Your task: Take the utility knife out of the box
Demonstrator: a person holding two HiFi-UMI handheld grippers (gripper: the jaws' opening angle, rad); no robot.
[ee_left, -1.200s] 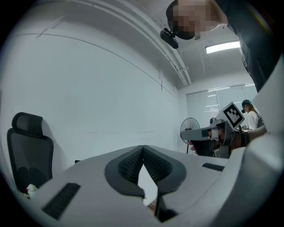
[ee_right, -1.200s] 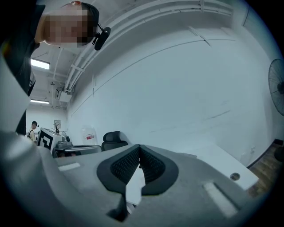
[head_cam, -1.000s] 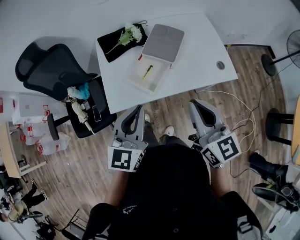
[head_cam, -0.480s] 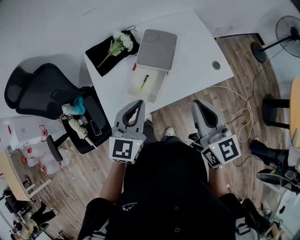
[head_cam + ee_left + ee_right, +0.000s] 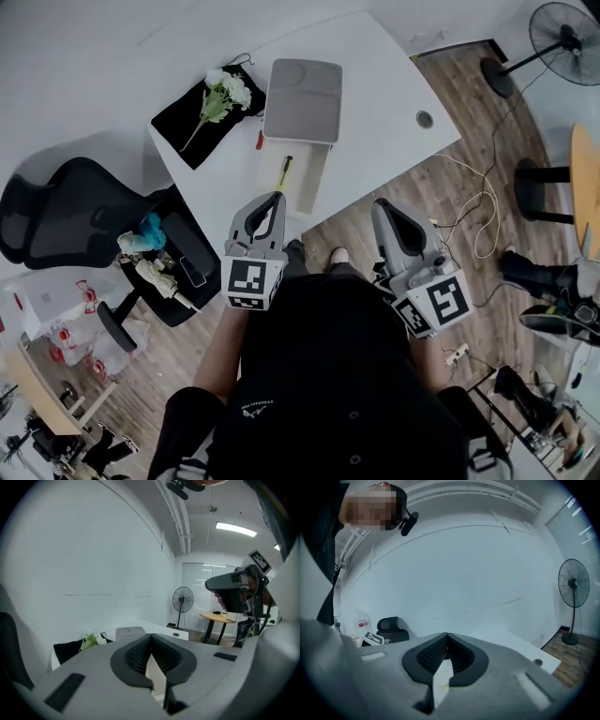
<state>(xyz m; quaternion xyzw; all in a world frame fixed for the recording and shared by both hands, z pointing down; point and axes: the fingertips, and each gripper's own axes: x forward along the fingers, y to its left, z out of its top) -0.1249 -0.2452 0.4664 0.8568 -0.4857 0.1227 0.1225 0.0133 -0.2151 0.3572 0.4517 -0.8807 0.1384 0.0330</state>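
Utility knife (image 5: 284,173) lies untouched in the open box (image 5: 316,180), left gripper (image 5: 274,198) and right gripper (image 5: 382,207) short of it, jaws together and empty, the pickup not yet begun.

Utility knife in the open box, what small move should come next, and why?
Probably move the left gripper forward over the box, jaws opening: it is shut, empty and nearer than the right gripper, and the utility knife lies untouched inside.

White wall (image 5: 84,573); wood-plank floor (image 5: 473,122). White desk (image 5: 384,75), black office chair (image 5: 66,225) beside it. 1 pedestal fan (image 5: 561,28). Ceiling strip light (image 5: 236,528) lit.
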